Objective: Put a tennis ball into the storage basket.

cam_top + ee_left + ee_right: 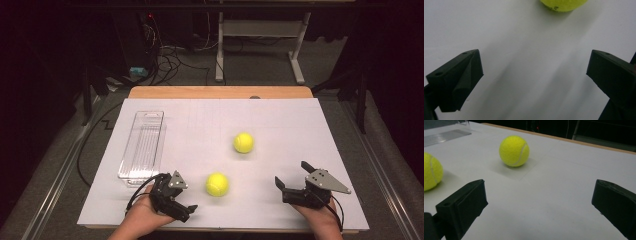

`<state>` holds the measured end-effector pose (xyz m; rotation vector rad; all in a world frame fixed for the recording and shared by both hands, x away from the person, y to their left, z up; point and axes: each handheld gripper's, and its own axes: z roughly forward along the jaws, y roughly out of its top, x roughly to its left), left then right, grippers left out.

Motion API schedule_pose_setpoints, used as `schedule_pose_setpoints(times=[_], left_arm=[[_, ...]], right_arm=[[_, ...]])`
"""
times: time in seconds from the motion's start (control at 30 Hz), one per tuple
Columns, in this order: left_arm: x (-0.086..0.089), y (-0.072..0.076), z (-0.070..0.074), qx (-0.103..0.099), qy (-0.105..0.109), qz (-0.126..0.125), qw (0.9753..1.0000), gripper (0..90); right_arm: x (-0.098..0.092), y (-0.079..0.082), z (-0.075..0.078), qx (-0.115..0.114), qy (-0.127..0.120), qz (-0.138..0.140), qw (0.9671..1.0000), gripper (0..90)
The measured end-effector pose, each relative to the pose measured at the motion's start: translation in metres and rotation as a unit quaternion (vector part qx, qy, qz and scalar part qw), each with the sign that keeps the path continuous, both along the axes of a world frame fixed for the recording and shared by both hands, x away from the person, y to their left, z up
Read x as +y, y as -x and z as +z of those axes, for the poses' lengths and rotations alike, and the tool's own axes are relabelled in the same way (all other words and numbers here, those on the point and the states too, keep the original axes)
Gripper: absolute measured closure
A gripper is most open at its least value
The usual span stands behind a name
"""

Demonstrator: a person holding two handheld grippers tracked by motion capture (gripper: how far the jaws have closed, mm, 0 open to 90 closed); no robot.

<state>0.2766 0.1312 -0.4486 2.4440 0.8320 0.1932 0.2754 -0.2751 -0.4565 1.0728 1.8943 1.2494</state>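
Note:
Two yellow tennis balls lie on the white sheet. The near ball [217, 184] [431, 171] is just right of my left gripper [187, 196], whose jaws stand open [534, 65] and point at it, with its underside [562, 5] at the top edge of the left gripper view. The far ball [243, 143] [514, 150] rests near the middle of the table. My right gripper [291, 173] [539, 192] is open at the front right, angled toward both balls, with nothing between its jaws.
A clear plastic tray [142, 145] [446, 135] lies lengthwise at the left of the white sheet [280, 120]. The table's wooden far edge [220, 92] shows behind it. Beyond are cables and a desk frame [260, 45] on the floor.

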Motion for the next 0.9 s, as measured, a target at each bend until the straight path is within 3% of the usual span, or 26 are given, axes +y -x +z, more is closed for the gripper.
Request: schedule_pose_setpoints(times=[0.17,0.33,0.6,0.9], left_arm=[[-0.008,-0.006,0.008,0.014,-0.007,-0.003,0.9999,1.3],[-0.02,-0.013,0.014,0.031,-0.031,-0.017,0.9989,1.3],[-0.037,-0.019,0.021,0.044,-0.079,-0.042,0.995,1.2],[-0.049,-0.027,0.029,0.055,-0.098,-0.058,0.992,0.6]], right_arm=[[-0.004,0.002,-0.002,-0.001,0.001,0.0,1.0,0.0],[-0.005,0.005,-0.002,-0.005,0.002,0.004,1.0,0.0],[-0.005,0.006,-0.002,-0.006,0.004,0.005,1.0,0.0],[-0.004,0.006,-0.003,-0.004,0.004,0.007,1.0,0.0]])
